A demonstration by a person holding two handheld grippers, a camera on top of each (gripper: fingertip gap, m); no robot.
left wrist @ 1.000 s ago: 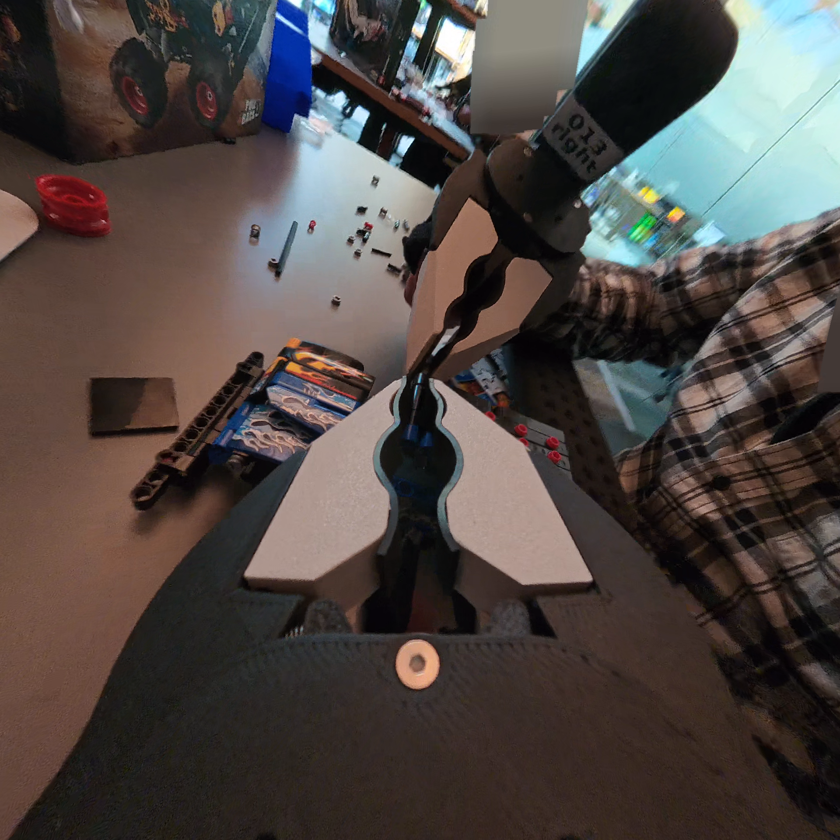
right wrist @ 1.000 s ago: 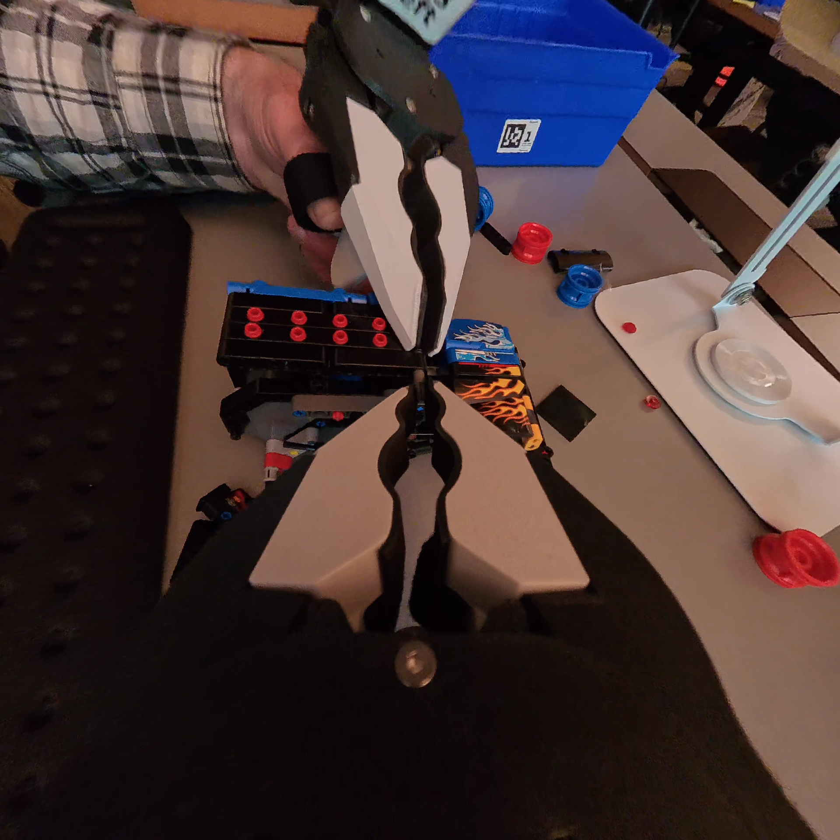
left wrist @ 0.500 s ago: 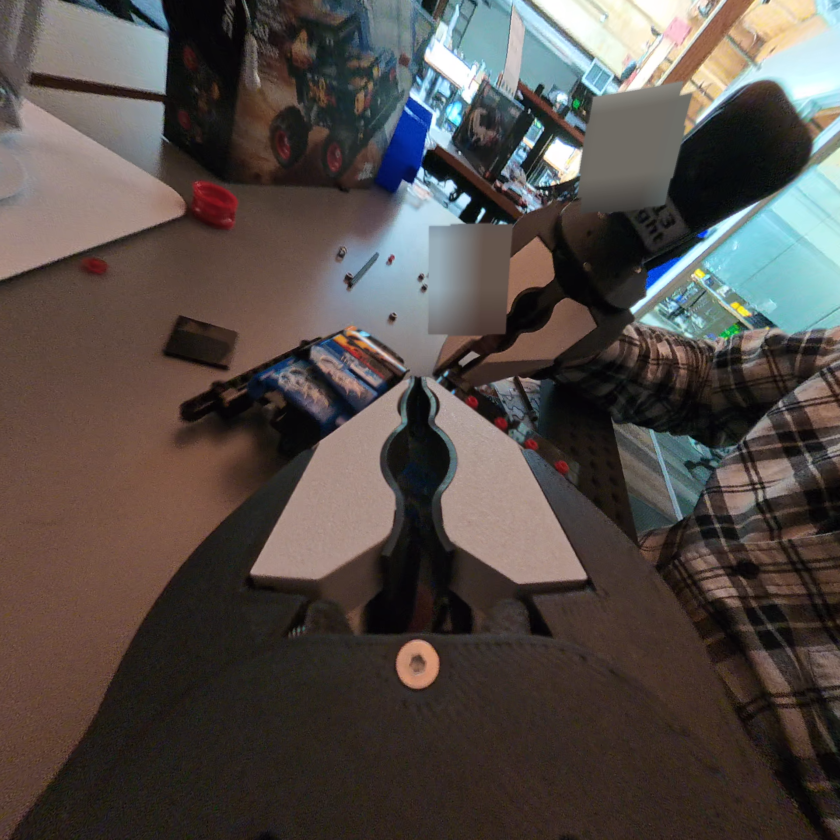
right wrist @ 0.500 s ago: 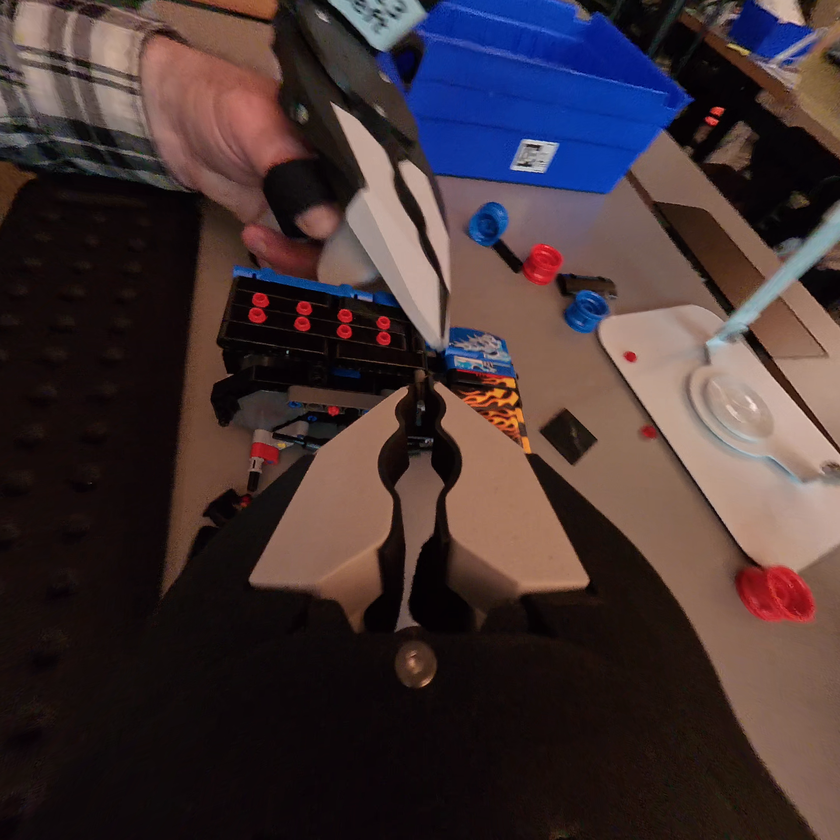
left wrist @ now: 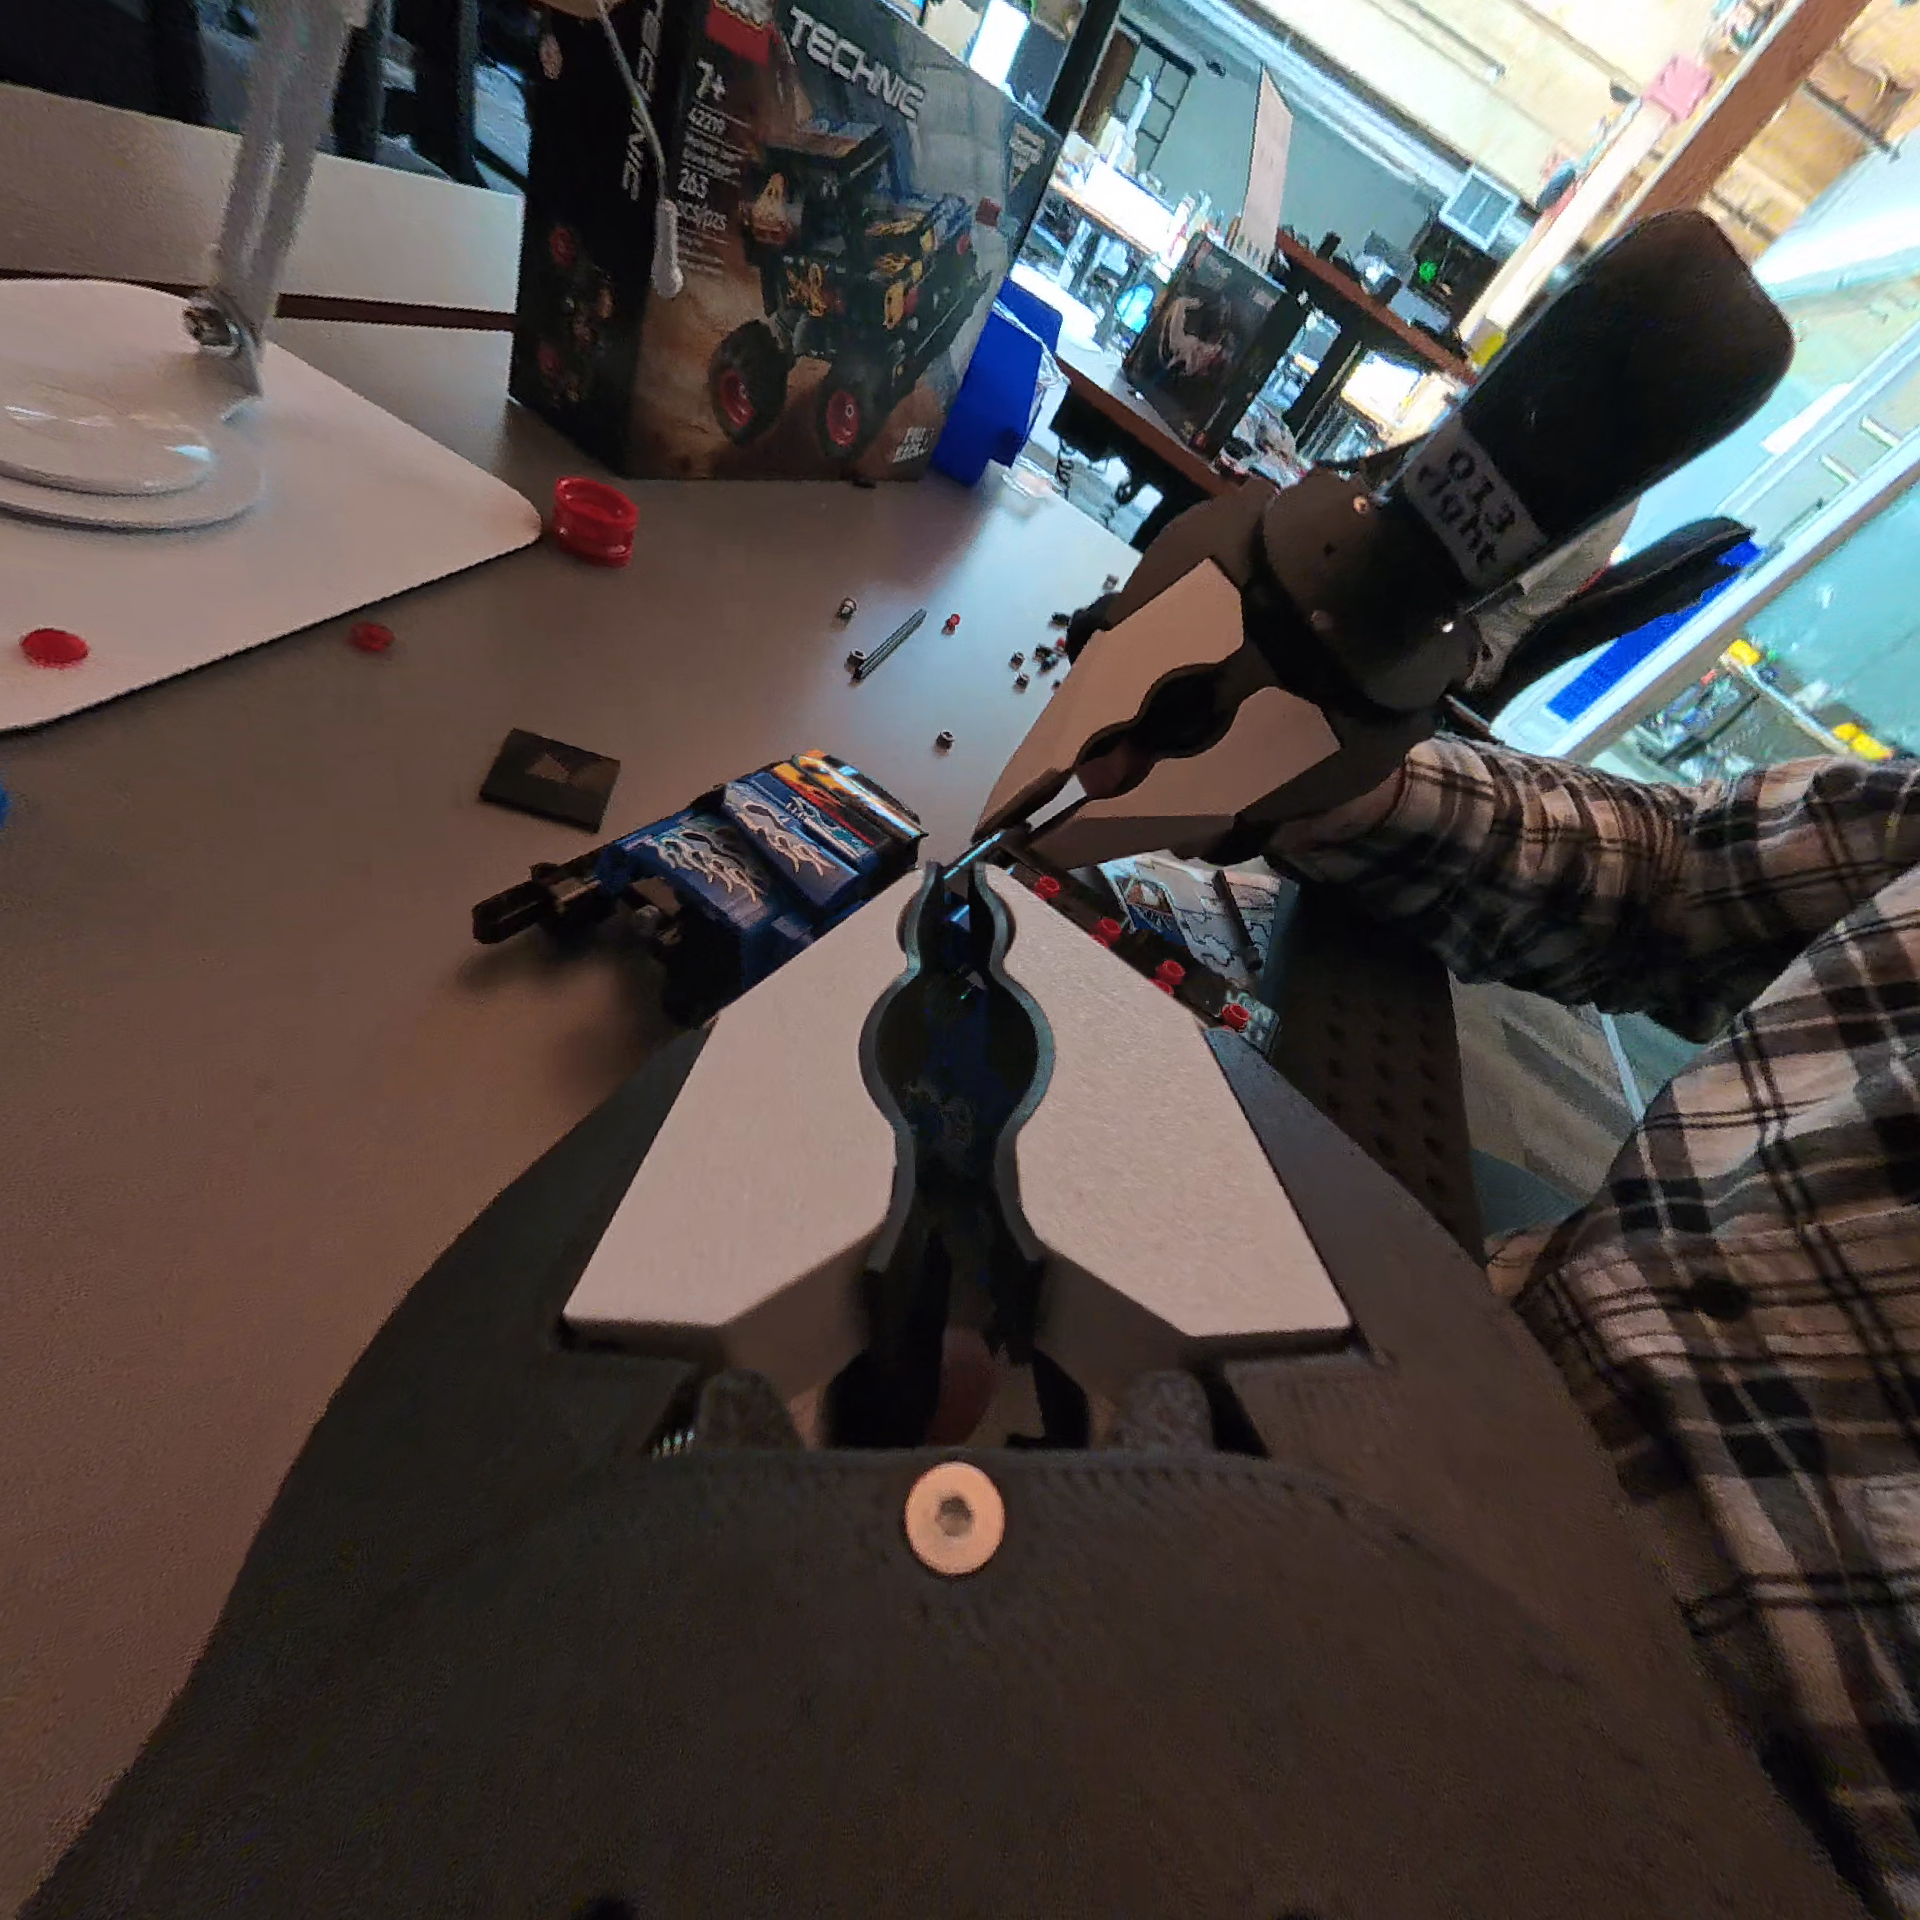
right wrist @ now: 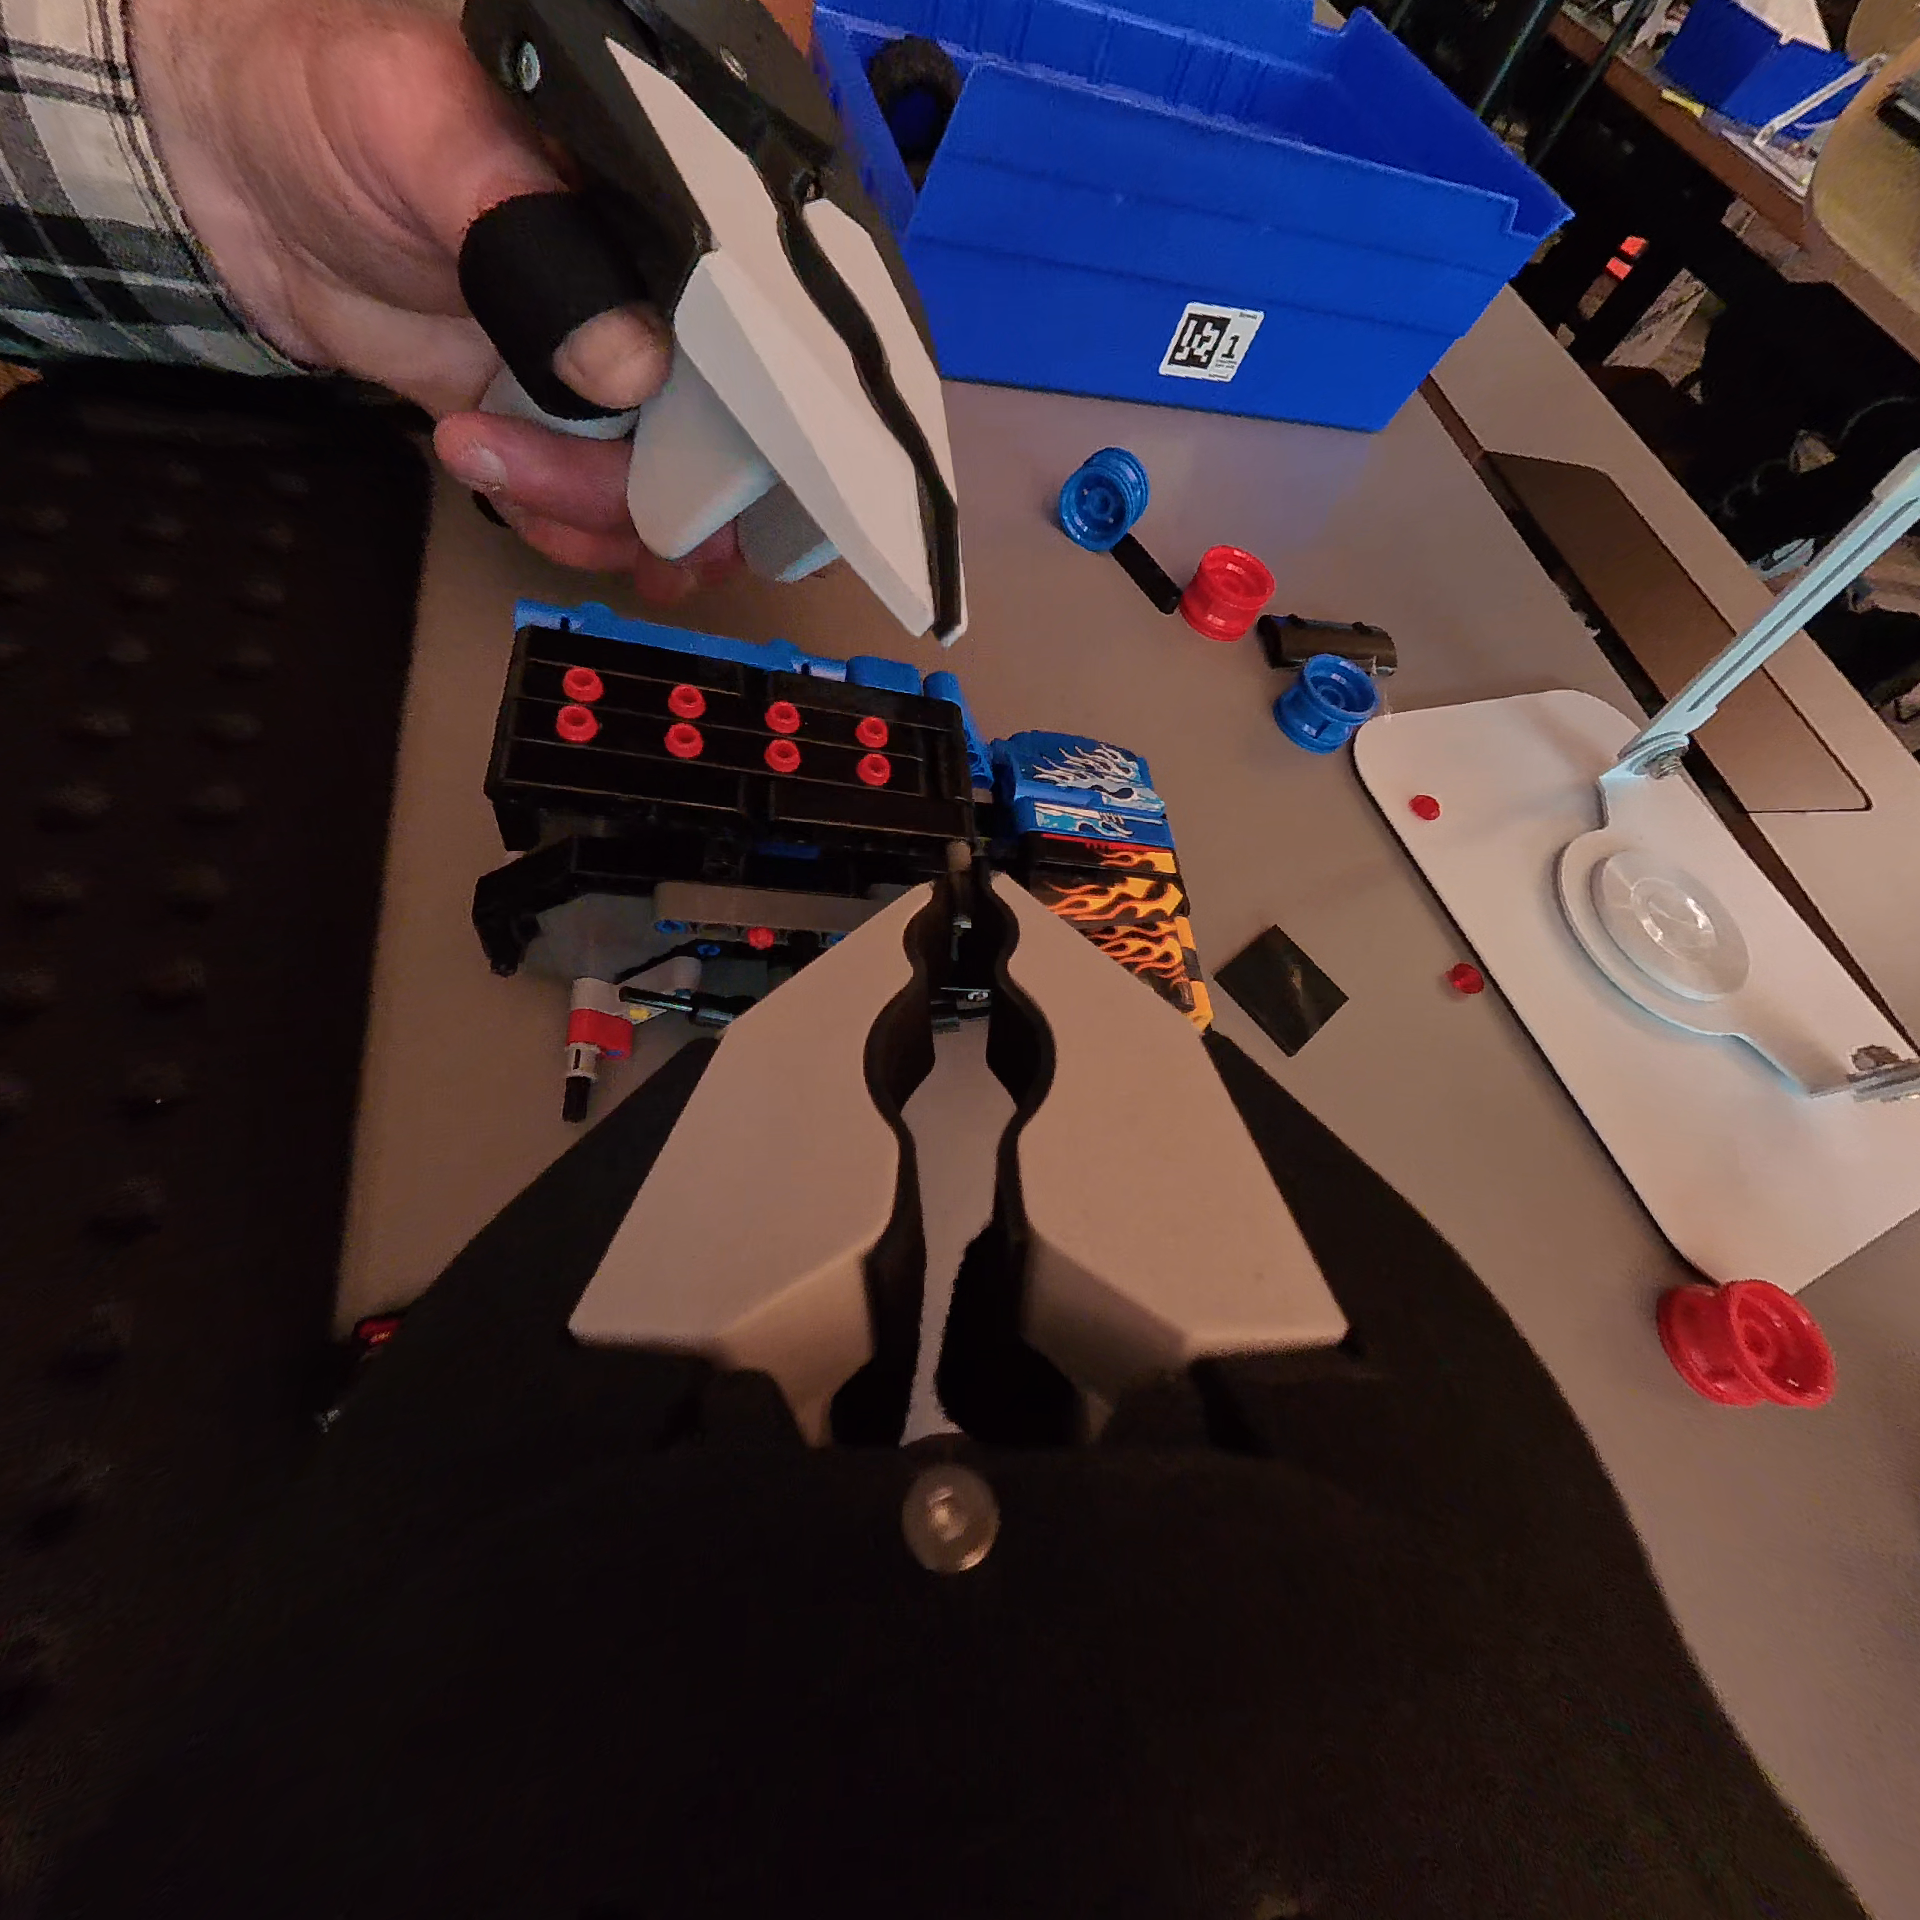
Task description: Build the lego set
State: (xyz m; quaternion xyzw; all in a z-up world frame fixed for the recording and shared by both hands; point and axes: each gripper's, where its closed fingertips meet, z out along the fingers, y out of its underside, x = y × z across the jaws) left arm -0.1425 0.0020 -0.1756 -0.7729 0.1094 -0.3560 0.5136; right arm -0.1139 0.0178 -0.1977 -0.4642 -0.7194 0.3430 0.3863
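Observation:
The partly built lego model lies on the grey table: a black panel with red pins [right wrist: 727, 748] joined to blue and orange flame panels [right wrist: 1112, 894], which also show in the left wrist view [left wrist: 769, 842]. My right gripper [right wrist: 961, 883] is shut on a thin black axle [right wrist: 958, 857], its tip at the model's middle seam. It also shows in the left wrist view [left wrist: 1023, 821] with the axle [left wrist: 987, 840] sticking out. My left gripper [left wrist: 956, 894] is shut, holds nothing I can see, and hangs above the model's far edge [right wrist: 948, 623].
A blue bin [right wrist: 1195, 239] stands behind the model. Blue hubs [right wrist: 1103, 497] and red hubs [right wrist: 1228, 590] lie right of it, with a black tile [right wrist: 1280, 987]. A white magnifier base [right wrist: 1558, 987] is at right, a black mat [right wrist: 187, 831] at left. The set box [left wrist: 769, 260] and small loose pieces [left wrist: 883, 644] lie beyond. My right fingertips sit around 5 centimetres from my left ones.
My left gripper has lifted up and away from the right gripper's tip and from the model. My right gripper has stayed at the model with the axle.

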